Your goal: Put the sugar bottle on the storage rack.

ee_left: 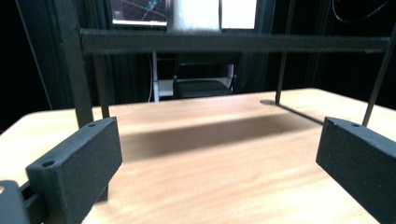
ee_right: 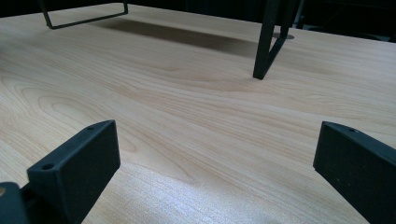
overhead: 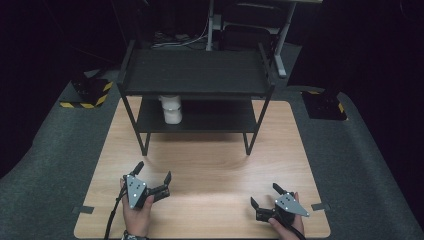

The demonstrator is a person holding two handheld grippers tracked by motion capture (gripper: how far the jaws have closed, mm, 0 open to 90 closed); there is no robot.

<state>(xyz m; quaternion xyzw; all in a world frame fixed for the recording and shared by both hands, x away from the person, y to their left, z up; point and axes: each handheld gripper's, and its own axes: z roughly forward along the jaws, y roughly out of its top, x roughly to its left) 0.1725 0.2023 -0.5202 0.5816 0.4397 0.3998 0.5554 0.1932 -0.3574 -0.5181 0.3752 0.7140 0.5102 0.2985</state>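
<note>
A black two-tier shelf rack (overhead: 197,72) stands at the far half of the wooden table (overhead: 210,165). A white cylindrical container (overhead: 171,108) sits on its lower shelf, left of centre; in the left gripper view its base (ee_left: 194,16) shows above the shelf bar (ee_left: 233,42). My left gripper (overhead: 153,173) rests near the table's front left, held by a hand, jaws wide open with nothing between them (ee_left: 219,158). My right gripper (overhead: 265,195) sits at the front right, also open and empty (ee_right: 217,154), facing a rack leg (ee_right: 268,42).
The table is ringed by grey carpet (overhead: 45,165). Black blocks with yellow-black hazard tape (overhead: 90,92) sit on the floor at back left and back right (overhead: 325,105). A desk frame and cables (overhead: 175,37) stand behind the rack. Bare wood lies between the grippers and the rack.
</note>
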